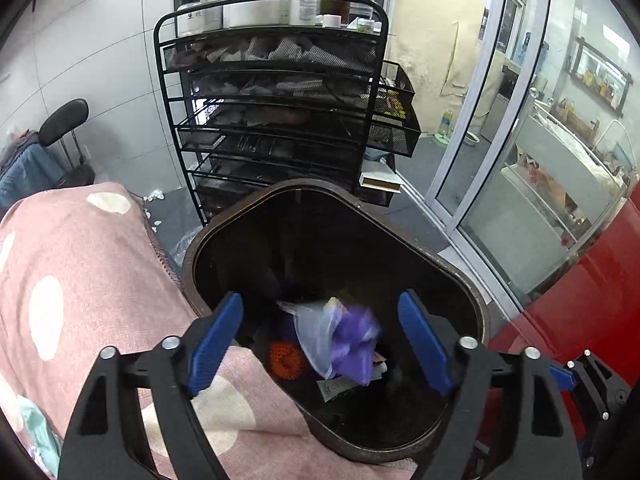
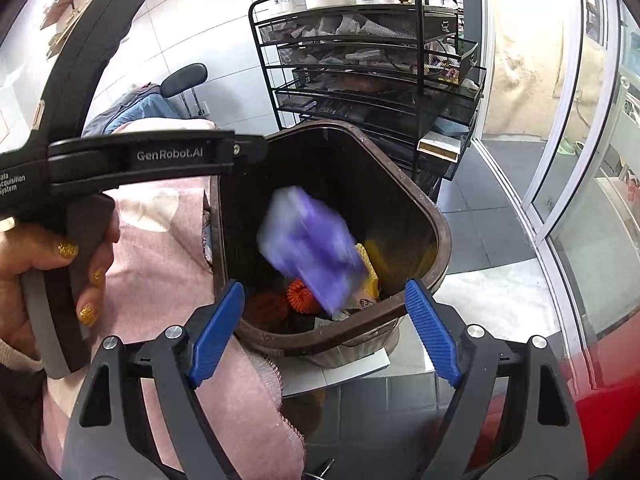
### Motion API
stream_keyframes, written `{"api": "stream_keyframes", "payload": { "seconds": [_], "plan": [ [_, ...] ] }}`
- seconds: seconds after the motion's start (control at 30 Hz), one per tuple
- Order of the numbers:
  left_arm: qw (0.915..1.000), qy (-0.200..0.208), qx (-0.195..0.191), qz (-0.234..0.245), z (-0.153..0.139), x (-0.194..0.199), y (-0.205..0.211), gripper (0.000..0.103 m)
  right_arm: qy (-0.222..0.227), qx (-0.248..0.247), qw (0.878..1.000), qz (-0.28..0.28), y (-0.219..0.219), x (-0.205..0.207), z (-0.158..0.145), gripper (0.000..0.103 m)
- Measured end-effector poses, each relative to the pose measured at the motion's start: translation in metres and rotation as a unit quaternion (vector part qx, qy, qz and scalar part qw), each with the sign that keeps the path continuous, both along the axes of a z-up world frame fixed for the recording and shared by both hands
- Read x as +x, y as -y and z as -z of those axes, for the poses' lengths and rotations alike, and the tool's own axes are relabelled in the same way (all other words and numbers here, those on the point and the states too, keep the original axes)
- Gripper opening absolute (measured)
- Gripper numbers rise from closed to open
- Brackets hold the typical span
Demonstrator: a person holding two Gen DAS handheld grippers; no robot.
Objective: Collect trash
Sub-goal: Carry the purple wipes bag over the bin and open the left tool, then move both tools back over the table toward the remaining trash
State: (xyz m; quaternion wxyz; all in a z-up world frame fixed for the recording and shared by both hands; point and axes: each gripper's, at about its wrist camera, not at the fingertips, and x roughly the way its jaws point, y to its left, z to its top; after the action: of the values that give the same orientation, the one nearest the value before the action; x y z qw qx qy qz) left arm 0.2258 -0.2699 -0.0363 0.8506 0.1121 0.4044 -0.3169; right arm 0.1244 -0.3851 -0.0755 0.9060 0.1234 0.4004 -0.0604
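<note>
Both tools are standing spread and holding nothing: the left tool (image 1: 320, 340) over the bin's mouth, the right tool (image 2: 324, 332) at its near rim. The purple bag (image 2: 312, 252), blurred, seems to be dropping into the brown trash bin (image 2: 436, 236), joining an orange ball (image 1: 285, 360) and papers. This piece looks nearly collected; I am seeing no other trash waiting.

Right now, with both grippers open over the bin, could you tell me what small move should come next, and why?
Probably draw the left gripper back from the bin. It is open and empty, and the purple bag already sits inside the bin, blurred, apparently just dropped. The right gripper is open too, so nothing is left to release here.
</note>
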Motion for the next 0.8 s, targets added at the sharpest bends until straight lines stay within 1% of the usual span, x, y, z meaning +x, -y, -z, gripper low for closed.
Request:
{"api": "stream_keyframes", "payload": {
  "seconds": [0.1,0.23,0.37,0.67,0.8],
  "plan": [
    [1.0000,0.000,0.000,-0.002,0.001,0.000,-0.001,0.084,-0.001,0.002,1.000,0.000,0.000,-0.001,0.001,0.082],
    [1.0000,-0.002,-0.003,-0.004,0.001,-0.001,-0.006,0.084,-0.003,0.002,1.000,-0.001,-0.001,-0.001,0.001,0.082],
    [0.9998,0.006,-0.014,-0.010,-0.005,-0.006,-0.015,0.085,-0.001,0.002,1.000,-0.003,-0.002,-0.001,-0.001,0.082],
    [0.9966,0.051,-0.040,-0.051,-0.031,-0.028,-0.065,0.090,0.008,-0.001,1.000,-0.016,-0.010,0.003,-0.005,0.082],
    [0.9942,0.058,-0.049,-0.077,-0.036,-0.040,-0.094,0.091,0.012,-0.001,0.999,-0.031,-0.018,0.008,-0.009,0.082]
  ]
}}
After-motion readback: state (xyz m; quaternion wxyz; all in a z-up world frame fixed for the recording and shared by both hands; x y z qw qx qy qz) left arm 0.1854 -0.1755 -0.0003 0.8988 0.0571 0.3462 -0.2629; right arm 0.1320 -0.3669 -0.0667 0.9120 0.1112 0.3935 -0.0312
